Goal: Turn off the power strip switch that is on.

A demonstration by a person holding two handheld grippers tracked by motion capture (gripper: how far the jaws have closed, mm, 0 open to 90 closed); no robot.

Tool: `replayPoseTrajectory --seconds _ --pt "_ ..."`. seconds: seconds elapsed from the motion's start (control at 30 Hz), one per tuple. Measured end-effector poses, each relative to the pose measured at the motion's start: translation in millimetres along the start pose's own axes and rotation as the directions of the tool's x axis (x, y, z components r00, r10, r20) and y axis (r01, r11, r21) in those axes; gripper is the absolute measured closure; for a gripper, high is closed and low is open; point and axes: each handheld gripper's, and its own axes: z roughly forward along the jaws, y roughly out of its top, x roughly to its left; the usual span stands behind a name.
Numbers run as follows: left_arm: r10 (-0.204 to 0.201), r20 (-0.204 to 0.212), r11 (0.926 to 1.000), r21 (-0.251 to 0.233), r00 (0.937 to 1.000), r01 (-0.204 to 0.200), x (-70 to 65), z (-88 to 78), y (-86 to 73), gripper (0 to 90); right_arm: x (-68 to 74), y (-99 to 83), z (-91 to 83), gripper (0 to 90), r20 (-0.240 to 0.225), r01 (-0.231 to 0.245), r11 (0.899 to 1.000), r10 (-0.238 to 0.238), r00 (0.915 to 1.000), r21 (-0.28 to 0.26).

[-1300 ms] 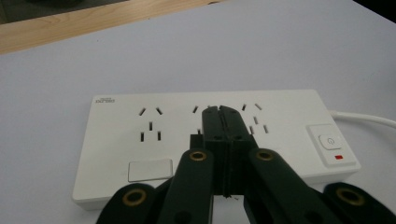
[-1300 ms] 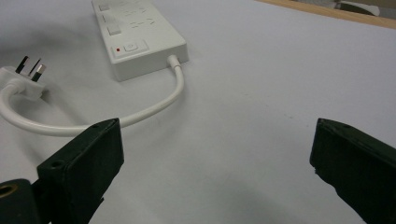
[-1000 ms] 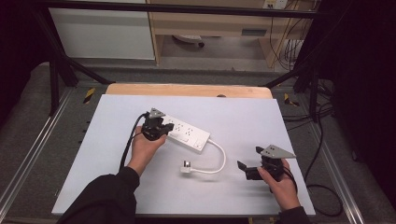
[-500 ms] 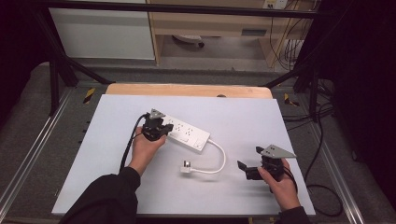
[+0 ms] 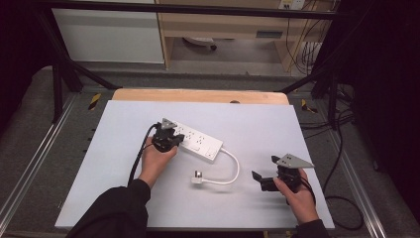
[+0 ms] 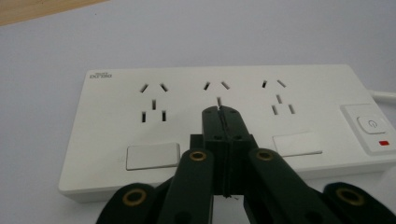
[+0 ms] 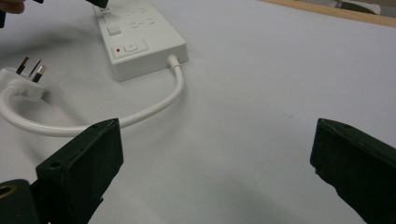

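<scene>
High view: a white power strip (image 5: 198, 140) lies slantwise near the middle of the pale worktop (image 5: 257, 124), its short white cord (image 5: 229, 171) curling from its right end round to a plug (image 5: 197, 177) that rests on the worktop in front of it. The left gripper (image 5: 167, 139), held in the person's left hand (image 5: 156, 161), sits at the left end of the power strip with its jaws closed and empty, the tips over the strip's top face. The right gripper (image 5: 261, 180), held in the right hand (image 5: 299, 198), rests near the right front corner of the worktop, well apart from the power strip, its jaws open and empty

Left gripper view: the two black jaws are pressed together with nothing between them, and their joined tip (image 6: 220, 111) lies over the top face of the power strip (image 6: 116, 126), just below the middle one of three socket groups. A rocker switch (image 6: 371, 124) with a small red mark sits at the strip's right end. Whether the tip touches the plastic cannot be told

Right gripper view: the jaws stand wide apart over bare worktop (image 7: 261, 93), holding nothing. Beyond them lie the switch end of the power strip (image 7: 142, 42), the looping cord (image 7: 159, 105) and the plug (image 7: 25, 77) with its metal pins raised off the worktop
</scene>
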Motion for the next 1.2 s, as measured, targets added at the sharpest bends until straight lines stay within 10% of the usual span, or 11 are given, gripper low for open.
replayPoseTrajectory --seconds 1.2 --pt "0.016 0.003 0.9998 -0.014 0.9999 -0.016 0.1 5.8 -6.5 90.0 -0.4 -0.1 -0.3 3.0 -0.005 0.0 1.0 0.0 1.0 0.003"
